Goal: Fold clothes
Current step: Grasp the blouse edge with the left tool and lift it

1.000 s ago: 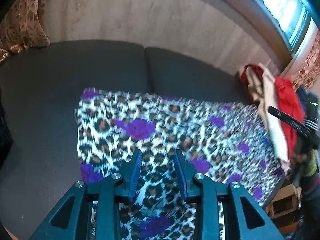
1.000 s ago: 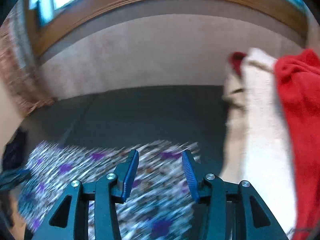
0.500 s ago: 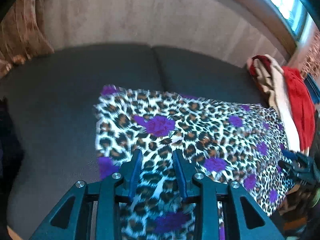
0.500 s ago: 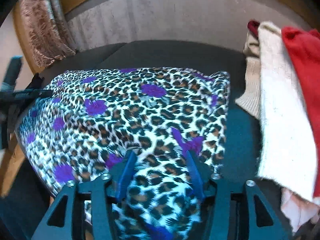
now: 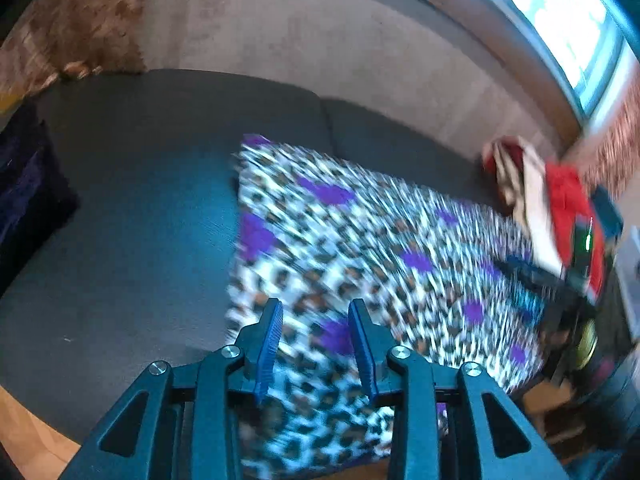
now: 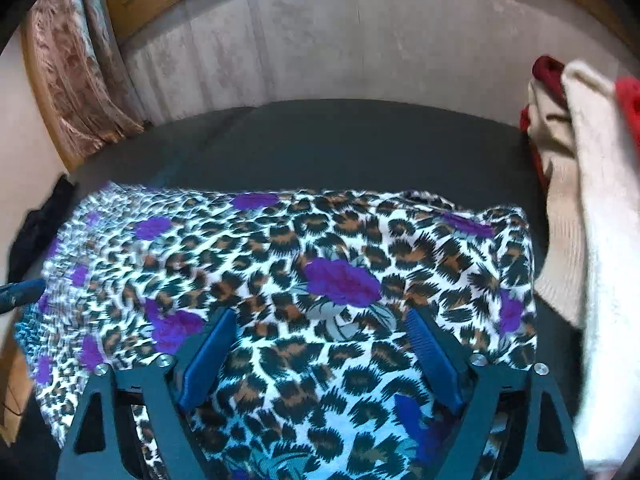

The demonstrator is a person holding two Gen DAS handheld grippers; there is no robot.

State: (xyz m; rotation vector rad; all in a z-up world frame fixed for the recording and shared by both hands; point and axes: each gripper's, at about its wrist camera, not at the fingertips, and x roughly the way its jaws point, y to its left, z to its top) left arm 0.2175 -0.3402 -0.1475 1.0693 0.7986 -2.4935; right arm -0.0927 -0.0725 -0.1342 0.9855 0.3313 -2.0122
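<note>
A leopard-print garment with purple flowers [image 5: 360, 240] lies spread flat on a dark grey cushion [image 5: 140, 200]. The left wrist view is blurred by motion. My left gripper [image 5: 316, 312] hovers open over the garment's near left part, with nothing pinched between its blue pads. In the right wrist view the same garment [image 6: 320, 240] fills the foreground. My right gripper [image 6: 320, 316] stands wide open just above its near right part, holding nothing. The right gripper [image 5: 532, 280] also shows at the garment's right edge in the left wrist view.
A pile of cream and red clothes [image 6: 592, 200] rests at the cushion's right end, close to the garment. A dark cloth [image 5: 24, 184] lies at the far left. A grey backrest [image 6: 360, 40] runs behind, with patterned curtains [image 6: 72, 80] and a window [image 5: 560, 20] above.
My right gripper has opened much wider and come lower over the garment. The left gripper has shifted left and is moving fast, which blurs its view.
</note>
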